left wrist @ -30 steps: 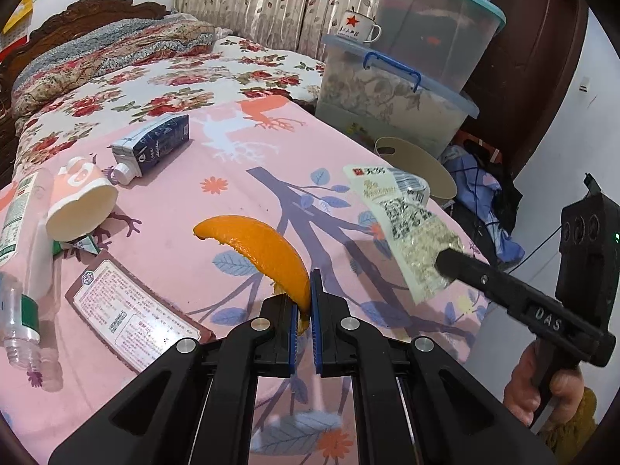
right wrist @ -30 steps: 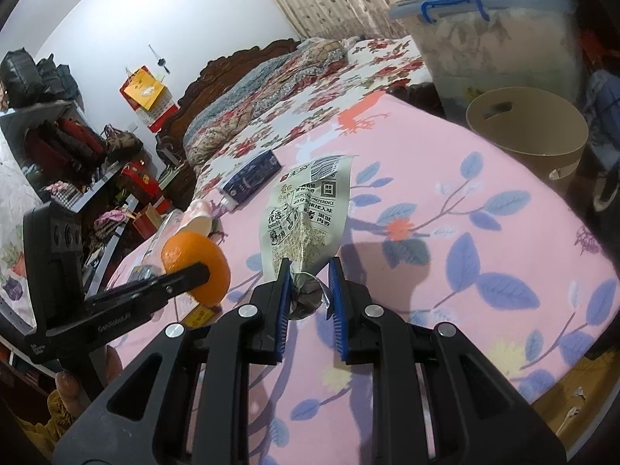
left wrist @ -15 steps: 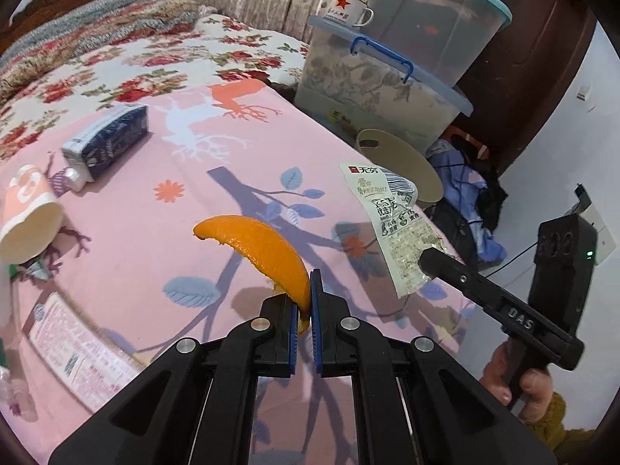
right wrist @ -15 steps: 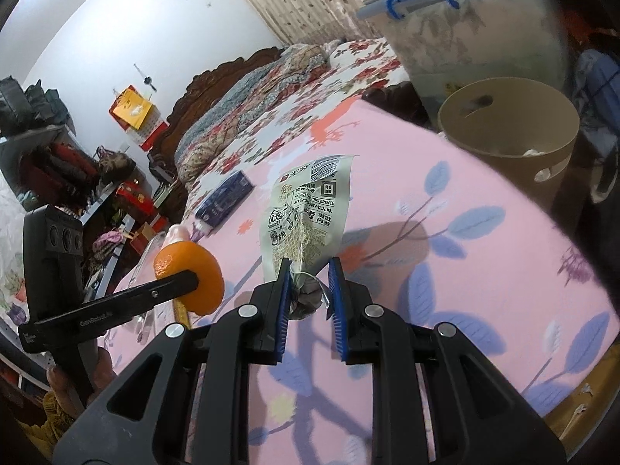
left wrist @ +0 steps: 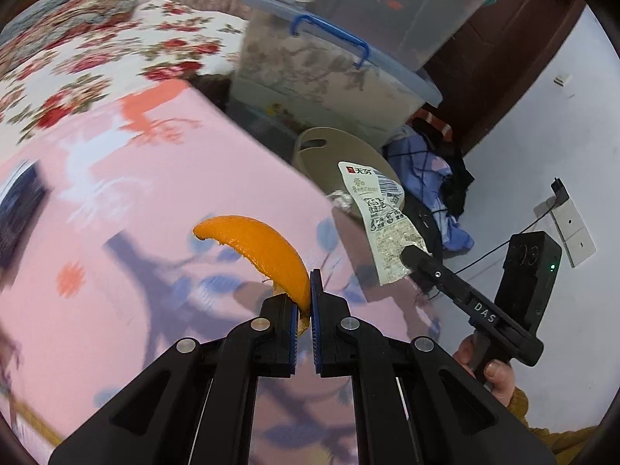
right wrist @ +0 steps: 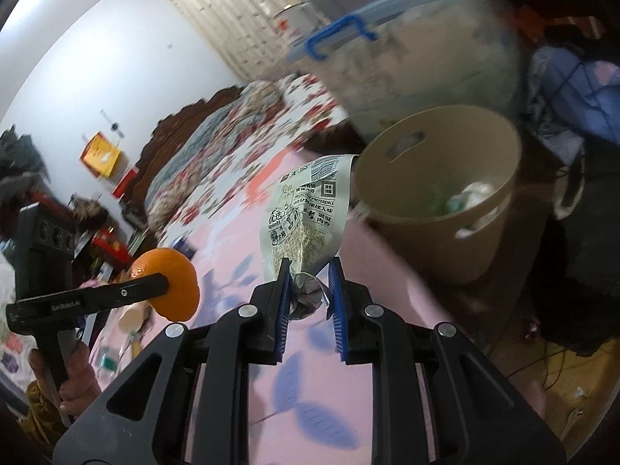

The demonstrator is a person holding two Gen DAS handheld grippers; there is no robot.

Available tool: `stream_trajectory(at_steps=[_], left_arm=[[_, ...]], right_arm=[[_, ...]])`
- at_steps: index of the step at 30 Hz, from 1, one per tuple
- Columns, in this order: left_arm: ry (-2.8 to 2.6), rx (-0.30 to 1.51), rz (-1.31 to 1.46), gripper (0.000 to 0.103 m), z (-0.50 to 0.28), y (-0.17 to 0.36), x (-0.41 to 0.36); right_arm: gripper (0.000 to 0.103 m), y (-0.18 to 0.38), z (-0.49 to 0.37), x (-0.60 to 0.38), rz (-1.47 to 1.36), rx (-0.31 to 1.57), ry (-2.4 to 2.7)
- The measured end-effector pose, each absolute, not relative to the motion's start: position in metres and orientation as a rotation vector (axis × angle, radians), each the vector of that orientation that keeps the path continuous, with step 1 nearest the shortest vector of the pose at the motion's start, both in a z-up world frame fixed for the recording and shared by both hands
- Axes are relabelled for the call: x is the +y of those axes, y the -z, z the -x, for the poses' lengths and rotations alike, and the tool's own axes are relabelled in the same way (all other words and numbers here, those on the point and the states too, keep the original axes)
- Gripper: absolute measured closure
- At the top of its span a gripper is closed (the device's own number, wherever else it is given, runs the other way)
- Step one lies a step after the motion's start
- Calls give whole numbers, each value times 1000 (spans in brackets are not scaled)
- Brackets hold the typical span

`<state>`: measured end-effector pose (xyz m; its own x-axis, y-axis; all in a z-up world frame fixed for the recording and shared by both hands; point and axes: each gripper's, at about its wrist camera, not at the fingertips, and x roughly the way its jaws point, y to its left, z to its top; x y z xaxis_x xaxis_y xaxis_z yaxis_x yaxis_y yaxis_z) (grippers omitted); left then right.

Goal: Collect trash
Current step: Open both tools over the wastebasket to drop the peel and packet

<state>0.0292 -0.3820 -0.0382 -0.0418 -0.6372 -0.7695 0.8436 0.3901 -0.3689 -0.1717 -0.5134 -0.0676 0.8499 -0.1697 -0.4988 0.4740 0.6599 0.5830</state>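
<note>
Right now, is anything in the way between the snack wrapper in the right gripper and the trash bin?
Nothing solid: in the right wrist view, only pink bedspread and open air separate the wrapper, pinched in the right gripper, from the bin.

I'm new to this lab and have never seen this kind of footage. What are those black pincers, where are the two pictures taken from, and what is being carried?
No robot here: a person holds a hand-operated claw in each hand, with a fisheye camera on each claw looking along its fingers. The left claw is shut on an orange peel. The right claw is shut on the crumpled end of a printed snack wrapper. Each view also catches the other claw from the side. Below is a pink patterned bedspread; beside the bed stands a beige bin with some trash inside.
</note>
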Motion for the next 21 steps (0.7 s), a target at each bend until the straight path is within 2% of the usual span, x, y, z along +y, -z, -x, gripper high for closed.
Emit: stream_trajectory(at_steps=[5,7,8,9,10,11,13,21], left_arm=[[1304,1069,-330,98,-22,37,-478],[1317,1063,-364,89,-20,39,-518],[1311,1052,-387,66,-19,41,-541],[1295,1041,-405,37,-19,42,-555],[1257,1016,-422,38,-19,45,-571],[1229,1006,-441,40,-19,49,-580],[1214,1025,-438,48,-21,51,-581],[1188,978,-390,47,-15,42,-466]], right_arm=[[81,74,176,-570,-799,412,477],[78,80,175,-596,-814,412,538],[72,83,174,-606,-826,412,552],[64,85,171,-613,-842,420,558],[40,89,170,-623,-881,429,572],[32,90,173,-625,-903,416,582],[31,85,180,-625,-899,362,592],[39,68,174,-586,-862,339,488]])
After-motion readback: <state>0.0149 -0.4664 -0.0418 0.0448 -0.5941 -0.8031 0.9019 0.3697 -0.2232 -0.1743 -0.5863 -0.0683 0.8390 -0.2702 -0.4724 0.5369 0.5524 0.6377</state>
